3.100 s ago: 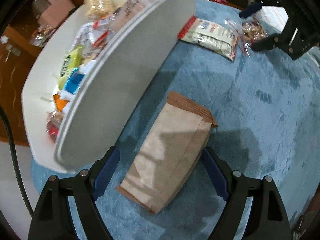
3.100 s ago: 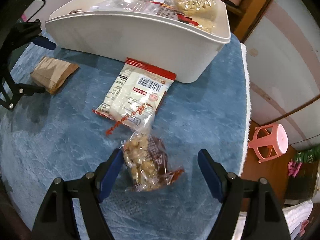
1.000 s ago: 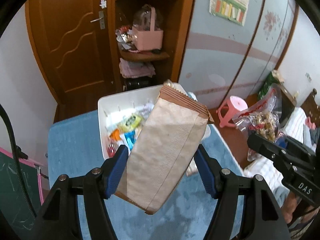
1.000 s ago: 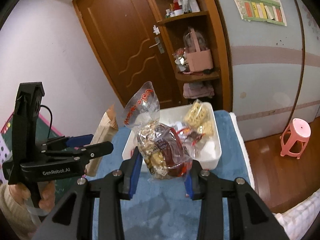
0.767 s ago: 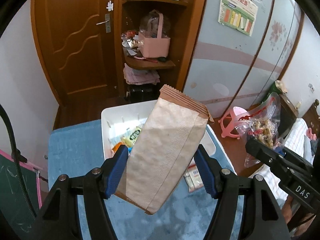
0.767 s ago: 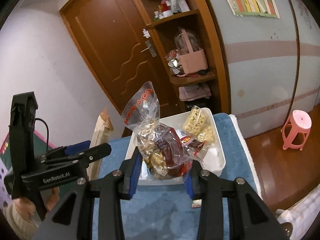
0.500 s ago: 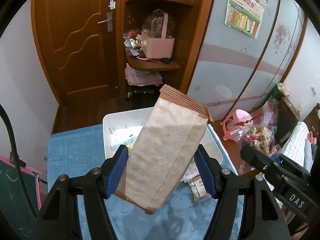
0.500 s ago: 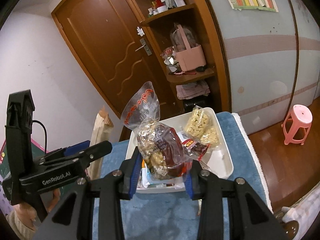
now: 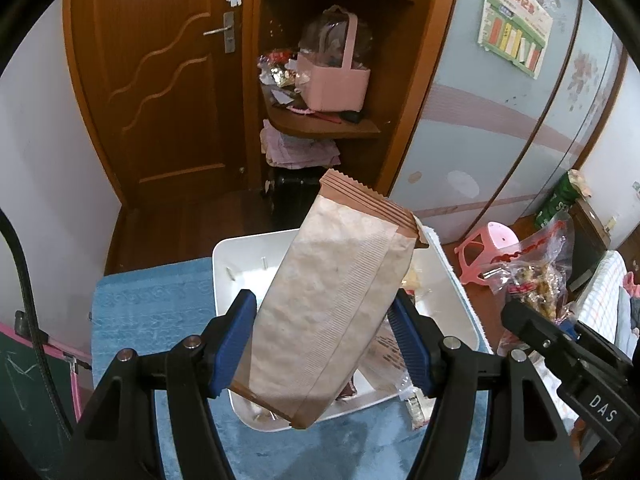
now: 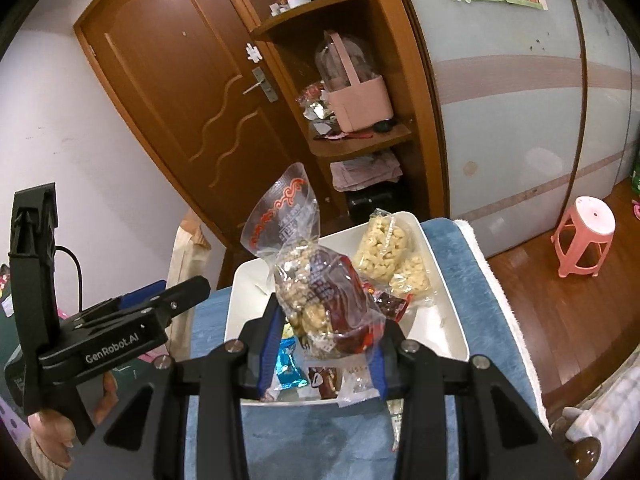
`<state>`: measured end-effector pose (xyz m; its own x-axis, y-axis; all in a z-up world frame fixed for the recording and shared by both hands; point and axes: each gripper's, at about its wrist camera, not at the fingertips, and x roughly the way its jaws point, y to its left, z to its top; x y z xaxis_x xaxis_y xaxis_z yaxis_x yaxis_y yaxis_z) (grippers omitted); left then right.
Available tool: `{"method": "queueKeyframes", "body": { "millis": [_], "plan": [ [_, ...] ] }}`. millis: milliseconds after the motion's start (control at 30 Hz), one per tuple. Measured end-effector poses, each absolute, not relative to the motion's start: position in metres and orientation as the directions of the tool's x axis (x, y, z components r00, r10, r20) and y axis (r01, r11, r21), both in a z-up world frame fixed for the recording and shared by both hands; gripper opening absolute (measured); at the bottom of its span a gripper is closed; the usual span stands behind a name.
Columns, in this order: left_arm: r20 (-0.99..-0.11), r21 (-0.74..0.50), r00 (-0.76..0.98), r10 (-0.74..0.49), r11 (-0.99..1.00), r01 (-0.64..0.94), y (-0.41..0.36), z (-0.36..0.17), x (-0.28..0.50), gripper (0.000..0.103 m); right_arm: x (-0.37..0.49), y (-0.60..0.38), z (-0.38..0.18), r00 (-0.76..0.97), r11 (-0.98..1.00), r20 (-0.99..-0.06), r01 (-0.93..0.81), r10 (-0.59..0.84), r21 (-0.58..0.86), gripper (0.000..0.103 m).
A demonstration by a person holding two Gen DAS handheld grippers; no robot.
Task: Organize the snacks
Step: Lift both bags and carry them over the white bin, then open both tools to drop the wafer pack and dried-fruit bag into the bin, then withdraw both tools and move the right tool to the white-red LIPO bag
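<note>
Snacks mostly binned: white bin (image 10: 448, 300) on the blue surface (image 9: 152, 304) already holds several packs. My left gripper (image 9: 324, 344) clamps the brown paper bag (image 9: 332, 300), right gripper (image 10: 322, 344) clamps the clear nut bag (image 10: 320, 300), both above the bin. Left: drop both, then one pack (image 9: 416, 408) beside the bin.

Each fisheye camera sits just behind its own jaws and looks forward and downward along them, high over the blue-covered surface (image 9: 152, 300). The left wrist view faces the white bin (image 9: 224, 256) with the wooden door (image 9: 160, 80) beyond. The right wrist view faces the same bin (image 10: 448, 292) and door (image 10: 192, 92) (from a little further right, and rolled). Both share the corner shelf (image 9: 328, 128) and pink stool (image 10: 584, 236). Each sees the other tool at its edge.
</note>
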<state>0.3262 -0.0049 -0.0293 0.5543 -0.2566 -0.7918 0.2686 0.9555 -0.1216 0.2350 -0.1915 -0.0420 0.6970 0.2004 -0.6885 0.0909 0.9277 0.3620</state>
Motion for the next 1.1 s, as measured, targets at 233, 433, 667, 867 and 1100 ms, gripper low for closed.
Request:
{"method": "queueKeyframes", "body": {
  "millis": [233, 433, 667, 867, 1100],
  "plan": [
    [-0.809, -0.135, 0.536, -0.242, 0.963, 0.232, 0.001, -0.044, 0.340, 0.070, 0.261, -0.173, -0.058, 0.646, 0.949, -0.739, 0.070, 0.193, 0.308, 0.040],
    [-0.815, -0.126, 0.532, -0.231, 0.966, 0.226, 0.006, -0.048, 0.339, 0.091, 0.266, -0.156, -0.069, 0.642, 0.982, -0.756, 0.032, 0.124, 0.188, 0.067],
    [-0.815, -0.074, 0.550, -0.183, 0.974, 0.214, 0.007, -0.045, 0.327, 0.091, 0.256, -0.146, -0.063, 0.651, 0.986, -0.748, -0.008, 0.132, 0.167, 0.068],
    [-0.804, -0.057, 0.569, -0.176, 0.974, 0.221, 0.007, -0.036, 0.313, 0.091, 0.243, -0.147, -0.059, 0.643, 0.985, -0.755, 0.002, 0.131, 0.173, 0.068],
    [-0.795, -0.050, 0.581, -0.172, 0.974, 0.220, 0.003, -0.021, 0.286, 0.091, 0.219, -0.156, -0.046, 0.658, 0.978, -0.739, 0.016, 0.145, 0.206, 0.068]
  ]
}}
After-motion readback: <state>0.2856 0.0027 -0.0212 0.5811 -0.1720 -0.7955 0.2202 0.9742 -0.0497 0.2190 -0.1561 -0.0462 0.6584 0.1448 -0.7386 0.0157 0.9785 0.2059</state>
